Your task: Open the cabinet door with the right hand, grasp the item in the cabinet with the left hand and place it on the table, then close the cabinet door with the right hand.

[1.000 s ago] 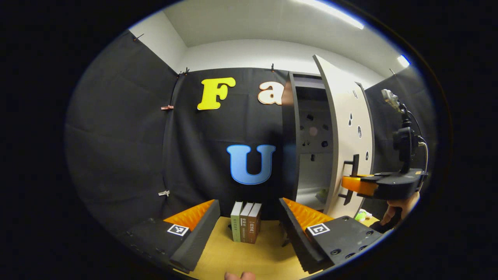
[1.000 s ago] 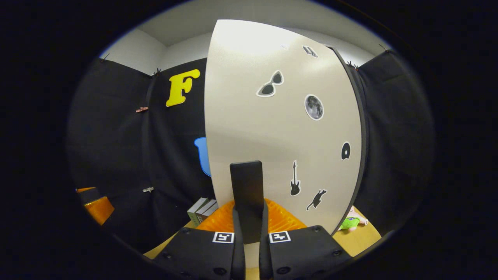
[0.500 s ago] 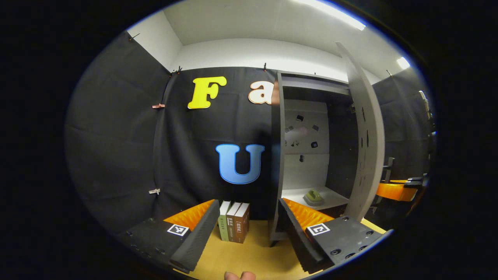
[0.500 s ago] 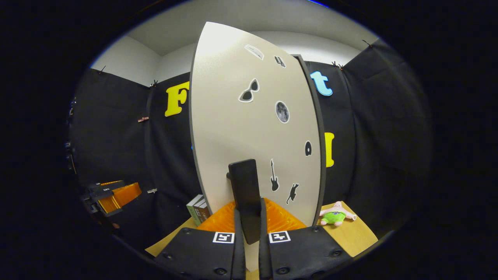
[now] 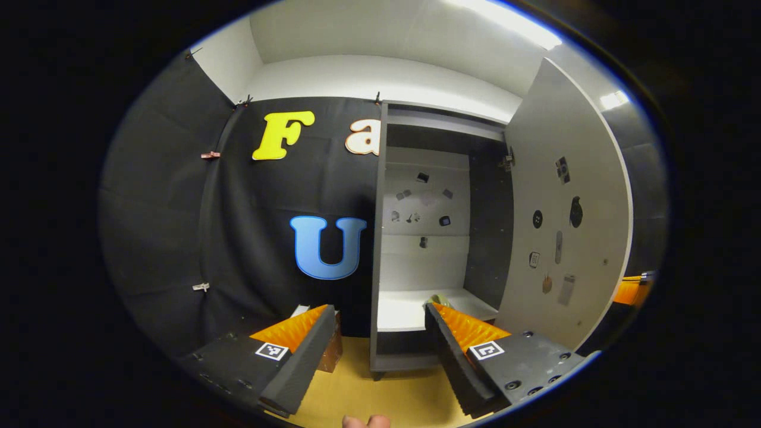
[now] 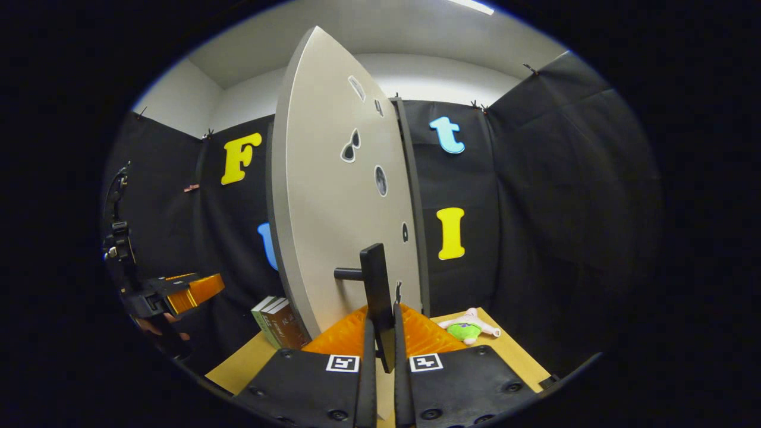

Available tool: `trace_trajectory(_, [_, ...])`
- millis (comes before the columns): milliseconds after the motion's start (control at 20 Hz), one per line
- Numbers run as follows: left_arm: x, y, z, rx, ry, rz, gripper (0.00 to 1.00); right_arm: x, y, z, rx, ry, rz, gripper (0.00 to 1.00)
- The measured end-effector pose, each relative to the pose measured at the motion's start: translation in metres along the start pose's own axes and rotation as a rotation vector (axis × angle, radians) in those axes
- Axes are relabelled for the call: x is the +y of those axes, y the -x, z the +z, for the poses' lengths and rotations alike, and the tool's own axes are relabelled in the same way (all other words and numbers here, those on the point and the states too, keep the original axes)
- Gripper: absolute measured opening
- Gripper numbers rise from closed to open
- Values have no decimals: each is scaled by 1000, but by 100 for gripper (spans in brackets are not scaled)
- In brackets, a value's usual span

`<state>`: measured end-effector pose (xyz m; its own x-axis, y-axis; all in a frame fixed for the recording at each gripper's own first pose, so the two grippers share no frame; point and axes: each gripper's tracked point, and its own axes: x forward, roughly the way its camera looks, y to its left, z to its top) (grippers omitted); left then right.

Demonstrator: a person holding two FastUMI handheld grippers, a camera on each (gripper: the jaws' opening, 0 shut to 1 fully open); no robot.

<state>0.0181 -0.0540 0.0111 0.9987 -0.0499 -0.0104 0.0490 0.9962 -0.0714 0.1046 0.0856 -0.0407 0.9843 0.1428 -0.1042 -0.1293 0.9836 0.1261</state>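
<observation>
The grey cabinet (image 5: 378, 238) stands wide open, its door (image 5: 565, 202) swung out to the right. On its white shelf (image 5: 404, 310) a small greenish item (image 5: 439, 298) peeks out above one finger of my left gripper (image 5: 377, 318), which is open and held in front of the cabinet, short of the shelf. In the right gripper view, my right gripper (image 6: 380, 324) is shut on the dark door handle (image 6: 374, 282) on the door's (image 6: 333, 208) outer face. The left gripper (image 6: 181, 291) also appears far left there.
A few books (image 6: 276, 321) stand on the wooden table (image 6: 238, 368) left of the cabinet. A green and pink plush toy (image 6: 469, 327) lies on the table right of the door. The right gripper's edge (image 5: 633, 288) shows past the door.
The door has swung further open, pulled by my right gripper, and the cabinet interior now faces the left gripper. The left gripper has turned right toward the shelf.
</observation>
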Motion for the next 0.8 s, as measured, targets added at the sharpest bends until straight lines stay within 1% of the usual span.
trace_trajectory(200, [-26, -14, -5, 11, 3, -30, 94, -35, 4, 11, -1, 5, -36, 16])
trace_trajectory(450, [-62, -41, -15, 57, -7, -80, 95, -59, 8, 17, -9, 18, -59, 11])
trace_trajectory(600, [-81, -57, -15, 74, -11, -99, 94, -76, 13, 28, -29, 17, -77, 10])
trace_trajectory(750, [-102, -72, -18, 78, -16, -122, 95, -97, 17, 34, -32, 19, -113, 10])
trace_trajectory(800, [-109, -77, -19, 85, -13, -129, 92, -100, 18, 35, -31, 12, -114, 10])
